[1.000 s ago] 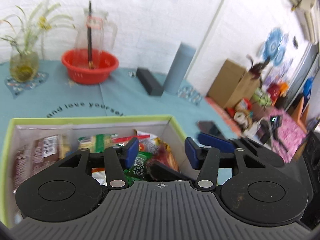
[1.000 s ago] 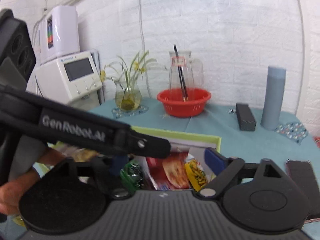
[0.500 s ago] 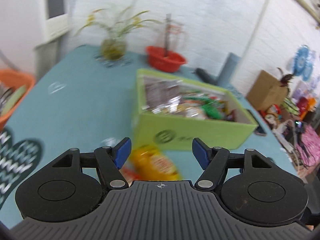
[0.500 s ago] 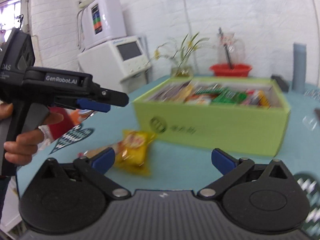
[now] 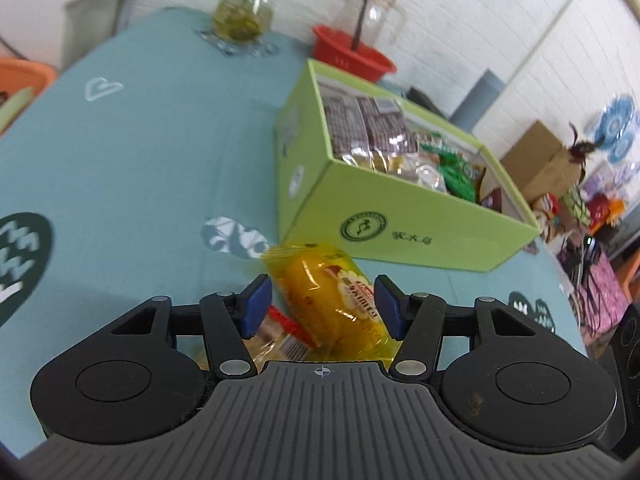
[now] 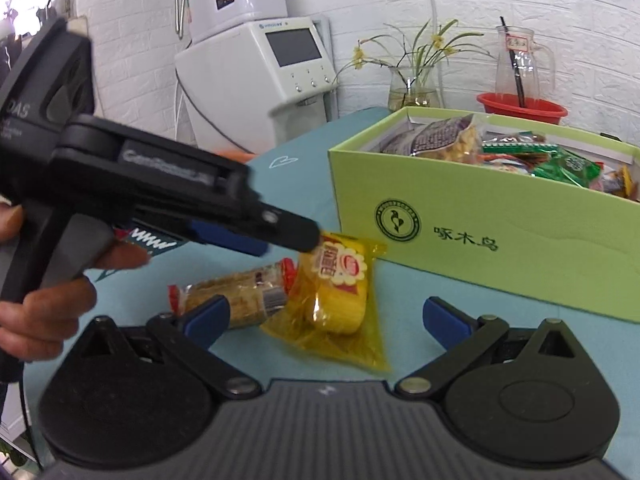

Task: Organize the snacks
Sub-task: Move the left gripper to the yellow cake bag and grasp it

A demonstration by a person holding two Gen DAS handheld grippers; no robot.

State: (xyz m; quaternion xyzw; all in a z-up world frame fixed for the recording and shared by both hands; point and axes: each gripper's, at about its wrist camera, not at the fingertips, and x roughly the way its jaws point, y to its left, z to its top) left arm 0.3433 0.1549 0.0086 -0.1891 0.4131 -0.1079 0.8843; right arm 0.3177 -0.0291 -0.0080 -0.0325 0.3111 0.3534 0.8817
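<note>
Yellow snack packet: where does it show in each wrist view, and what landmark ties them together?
Left wrist: the yellow snack packet lies low centre, between the left gripper fingers, on the table.
Right wrist: it lies centre, beside a brown snack pack, under the left gripper's tip.
Shared landmark: the green box just behind it.

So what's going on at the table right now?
A person holds a gripper in each hand over two loose snacks beside the green box of snacks. The left gripper straddles the yellow packet; its jaws have just been closing, but the pads do not clearly press it yet. The right gripper is wide open, low over the yellow packet and the cracker pack.
</note>
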